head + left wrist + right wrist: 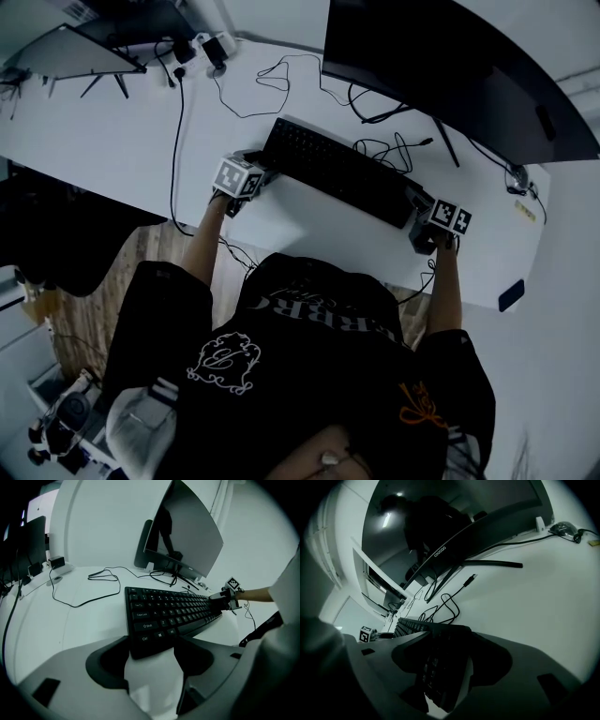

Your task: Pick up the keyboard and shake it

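**Black keyboard bracketed at both ends, lift not yet evident**

Black plastic full-size keyboard (337, 173) lies slantwise on the white desk (112, 141), near the person and in front of the dark curved monitor (450, 66). A gripper sits at each end, probably so the long board can rise level and be shaken without twisting. The left gripper (152, 644) has wide jaws whose tips meet the near left corner on both sides, so it appears to grip it. The right gripper (445, 660), rolled sideways, straddles the right end. Its jaws are wide, with a pale sliver beside one, so they are not squeezing. Loose black cables (258, 89) trail on the far side. No container shows.
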